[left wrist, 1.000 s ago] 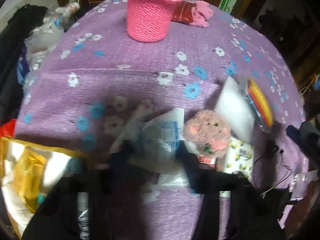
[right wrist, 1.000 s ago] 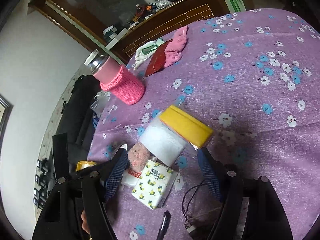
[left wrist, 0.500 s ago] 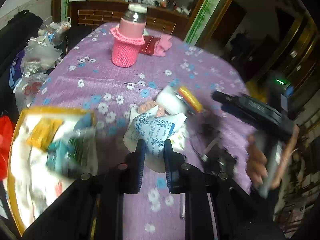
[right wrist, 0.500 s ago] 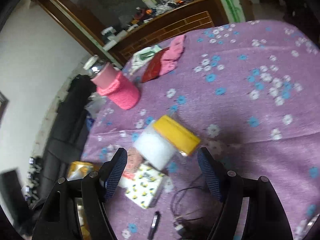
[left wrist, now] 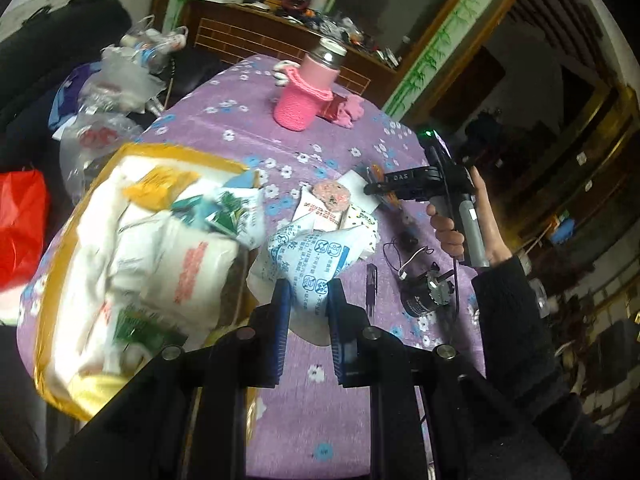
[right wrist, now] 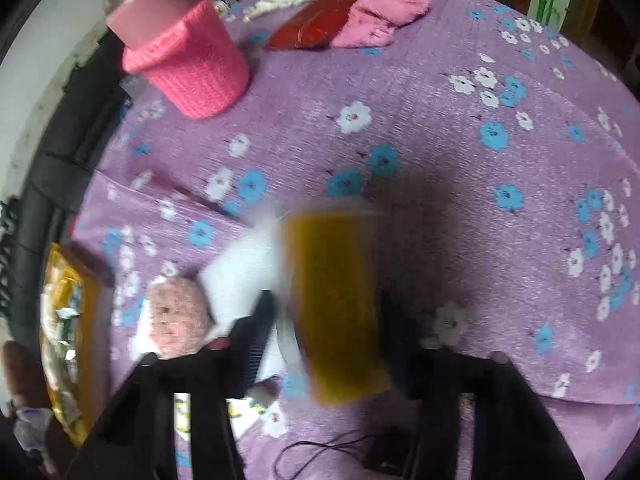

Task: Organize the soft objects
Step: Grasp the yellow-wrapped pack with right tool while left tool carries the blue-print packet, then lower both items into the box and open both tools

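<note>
Over the purple flowered bench [left wrist: 248, 128], each tool is busy with its own soft packet.

The left tool [left wrist: 306, 296] is nearly closed, its blue fingers [left wrist: 280, 308] pinching the near end of a white packet with blue print [left wrist: 316, 252], which is lifted and hangs just right of the yellow-rimmed bag [left wrist: 60, 292] stuffed with other packs. My guess is that this bag, close on the left tool's left, is where the packet goes. The right tool [right wrist: 328, 320] is spread wide with a yellow packet [right wrist: 336, 300] between its fingers; blur hides whether they touch it. The packet's long side runs straight away from the tool. A pink fuzzy ball [right wrist: 176, 320] lies just to its left, well apart from the pink knitted flask [right wrist: 188, 64].
</note>
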A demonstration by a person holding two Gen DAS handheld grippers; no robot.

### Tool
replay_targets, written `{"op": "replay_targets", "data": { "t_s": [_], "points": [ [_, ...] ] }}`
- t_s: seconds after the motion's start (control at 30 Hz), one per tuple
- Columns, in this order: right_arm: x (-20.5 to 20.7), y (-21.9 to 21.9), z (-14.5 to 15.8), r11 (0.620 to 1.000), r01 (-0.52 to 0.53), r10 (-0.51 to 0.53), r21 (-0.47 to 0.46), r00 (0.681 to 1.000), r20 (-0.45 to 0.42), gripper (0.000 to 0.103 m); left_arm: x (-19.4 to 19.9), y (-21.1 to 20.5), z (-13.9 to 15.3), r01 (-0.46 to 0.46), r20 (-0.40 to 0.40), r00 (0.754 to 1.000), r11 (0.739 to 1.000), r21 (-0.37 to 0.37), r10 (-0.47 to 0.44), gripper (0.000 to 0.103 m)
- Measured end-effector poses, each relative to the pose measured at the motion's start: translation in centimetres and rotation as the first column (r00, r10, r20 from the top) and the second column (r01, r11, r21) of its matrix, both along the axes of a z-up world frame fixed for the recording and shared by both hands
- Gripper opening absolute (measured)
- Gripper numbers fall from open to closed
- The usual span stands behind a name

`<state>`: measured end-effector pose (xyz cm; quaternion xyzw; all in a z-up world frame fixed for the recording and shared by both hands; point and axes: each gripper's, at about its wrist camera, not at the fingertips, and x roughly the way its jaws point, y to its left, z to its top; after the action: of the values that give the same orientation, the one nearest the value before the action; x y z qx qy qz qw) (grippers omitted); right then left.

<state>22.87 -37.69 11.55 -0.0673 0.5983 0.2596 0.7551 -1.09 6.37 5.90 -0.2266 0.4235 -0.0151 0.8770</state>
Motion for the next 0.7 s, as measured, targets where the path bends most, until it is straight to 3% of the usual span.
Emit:
{"op": "replay_targets", "data": {
  "t_s": [0.13, 0.23, 0.3, 0.37, 0.43, 0.53, 0.6, 0.7],
  "points": [
    [-1.5, 0.0, 1.9, 0.999, -0.011, 0.015, -0.044, 0.997, 0.079, 0.033, -1.5, 1.0, 0.1, -0.020, 0.027, 0.999, 1.000, -0.013, 0.021, 0.015],
    [-4.1, -0.6, 4.1, 1.000, -0.015, 0.017, -0.021, 0.990, 0.137, 0.033, -2.3, 1.9, 0.3, -0.038, 0.043, 0.998, 0.999, -0.003, 0.038, 0.015],
    [-7.1, -0.9, 6.2, 0.999, -0.040, 0.043, -0.016, 0.973, 0.225, 0.033, -2.7, 3.1, 0.3, -0.053, 0.051, 0.997, 0.998, -0.026, 0.054, 0.015],
    [-9.5, -0.5, 6.9, 0.999, -0.054, 0.051, 0.007, 0.971, 0.233, 0.033, -2.9, 4.2, 0.1, -0.066, 0.052, 0.996, 0.997, -0.047, 0.069, 0.015],
    [-12.3, -0.2, 8.1, 0.996, -0.082, 0.069, 0.038, 0.963, 0.260, 0.033, -3.1, 5.1, -0.2, -0.101, 0.044, 0.994, 0.995, -0.020, 0.102, 0.015],
    [-17.4, 1.7, 10.3, 0.965, -0.193, 0.144, 0.178, 0.956, 0.254, 0.033, -3.0, 6.7, -1.0, -0.133, 0.018, 0.991, 0.991, -0.008, 0.133, 0.015],
    [-20.1, 4.2, 11.0, 0.933, -0.255, 0.196, 0.254, 0.952, 0.233, 0.034, -2.8, 7.3, -1.4, -0.163, 0.016, 0.987, 0.985, 0.051, 0.162, 0.015],
    [-23.4, 9.0, 10.7, 0.894, -0.352, 0.294, 0.276, 0.927, 0.231, 0.034, -2.0, 8.2, -3.0, -0.179, -0.026, 0.983, 0.981, 0.079, 0.182, 0.015]
  ]
}}
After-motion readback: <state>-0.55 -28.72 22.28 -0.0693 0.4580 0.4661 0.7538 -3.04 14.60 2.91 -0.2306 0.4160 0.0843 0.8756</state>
